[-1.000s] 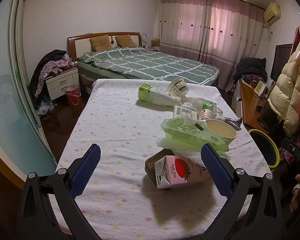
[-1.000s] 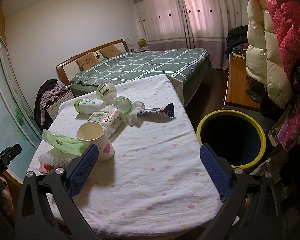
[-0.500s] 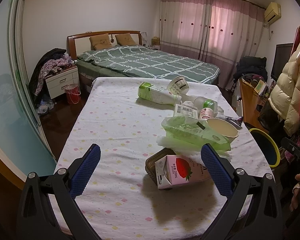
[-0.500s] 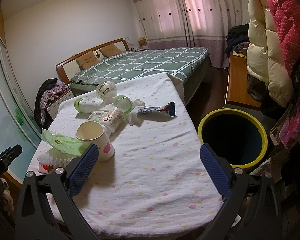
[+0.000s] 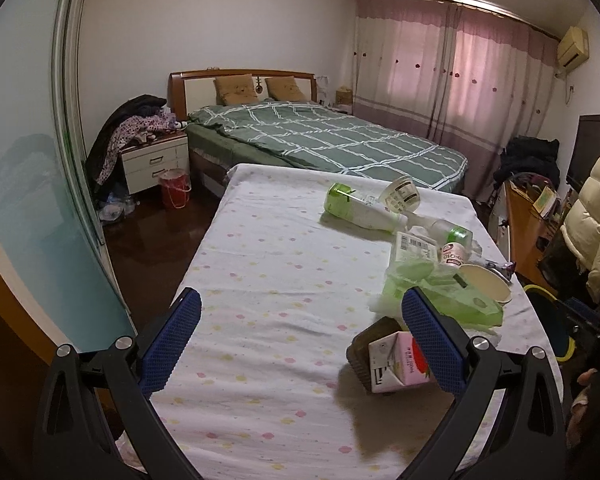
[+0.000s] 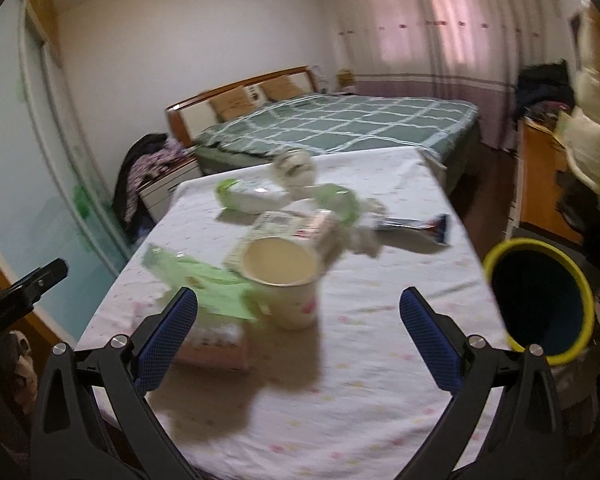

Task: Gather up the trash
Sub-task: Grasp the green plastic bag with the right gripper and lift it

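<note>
Trash lies on a table (image 5: 260,280) with a dotted cloth. A pink strawberry milk carton (image 5: 400,368) leans on a brown tub (image 5: 364,350), partly behind my right-hand pad. My left gripper (image 5: 300,340) is open and empty, the carton at its right side. A green wipes pack (image 5: 440,292), a paper cup (image 5: 486,284) and a green-capped bottle (image 5: 360,210) lie beyond. In the blurred right wrist view, my right gripper (image 6: 298,340) is open, with the paper cup (image 6: 286,280) just ahead between its fingers. The yellow-rimmed bin (image 6: 540,300) stands right of the table.
A bed (image 5: 332,144) with a green checked cover is behind the table, a nightstand (image 5: 156,160) with clothes and a red bucket (image 5: 175,188) to its left. Coats (image 5: 592,224) hang at the right. A blue-tipped wrapper (image 6: 420,226) lies near the table's right edge.
The left gripper shifted left, so the carton now sits by its right finger. The right gripper swung left and closer to the table; the paper cup is now centred ahead, image blurred.
</note>
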`<state>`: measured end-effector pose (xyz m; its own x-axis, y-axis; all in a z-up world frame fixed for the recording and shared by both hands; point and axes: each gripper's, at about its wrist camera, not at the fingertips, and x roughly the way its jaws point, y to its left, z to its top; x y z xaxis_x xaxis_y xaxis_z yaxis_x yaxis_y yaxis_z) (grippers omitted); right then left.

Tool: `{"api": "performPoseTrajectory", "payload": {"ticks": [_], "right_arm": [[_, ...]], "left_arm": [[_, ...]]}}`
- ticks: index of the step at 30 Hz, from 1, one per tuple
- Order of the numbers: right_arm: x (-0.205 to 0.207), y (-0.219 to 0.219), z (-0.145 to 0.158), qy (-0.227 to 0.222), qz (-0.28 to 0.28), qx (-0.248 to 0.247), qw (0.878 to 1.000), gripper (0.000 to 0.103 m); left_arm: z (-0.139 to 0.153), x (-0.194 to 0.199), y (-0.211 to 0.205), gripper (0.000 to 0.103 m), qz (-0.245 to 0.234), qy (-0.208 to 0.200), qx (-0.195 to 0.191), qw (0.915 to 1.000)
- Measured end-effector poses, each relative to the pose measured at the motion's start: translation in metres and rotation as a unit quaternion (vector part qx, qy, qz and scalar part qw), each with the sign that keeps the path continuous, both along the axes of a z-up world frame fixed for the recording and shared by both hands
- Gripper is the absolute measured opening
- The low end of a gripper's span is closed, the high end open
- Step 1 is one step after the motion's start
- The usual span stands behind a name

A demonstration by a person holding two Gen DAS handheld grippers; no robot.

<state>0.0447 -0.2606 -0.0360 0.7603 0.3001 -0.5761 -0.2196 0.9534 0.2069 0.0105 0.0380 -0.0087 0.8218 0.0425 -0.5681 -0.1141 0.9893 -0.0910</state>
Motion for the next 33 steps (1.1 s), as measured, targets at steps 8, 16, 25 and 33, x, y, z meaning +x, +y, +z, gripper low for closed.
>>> {"api": "performPoseTrajectory", "payload": {"ticks": [8, 16, 25, 33], "right_arm": [[0.021, 0.061, -0.002, 0.004, 0.065, -0.026, 0.998, 0.066], [0.041, 0.076, -0.015, 0.042, 0.083, -0.014, 0.996, 0.018], [0.039, 0.072, 0.014, -0.001, 0.081, 0.002, 0.997, 0.003], [0.048, 0.067, 0.05, -0.044, 0.078, 0.029, 0.996, 0.003]], "left_arm": [[-0.01, 0.007, 0.012, 0.099, -0.001, 0.014, -0.013, 0.9998], [-0.017, 0.011, 0.018, 0.099, -0.005, 0.022, -0.023, 0.9995], [-0.023, 0.016, 0.012, 0.099, -0.017, 0.028, -0.026, 0.9991], [-0.024, 0.018, 0.0, 0.099, -0.032, 0.028, -0.024, 0.9988]]}}
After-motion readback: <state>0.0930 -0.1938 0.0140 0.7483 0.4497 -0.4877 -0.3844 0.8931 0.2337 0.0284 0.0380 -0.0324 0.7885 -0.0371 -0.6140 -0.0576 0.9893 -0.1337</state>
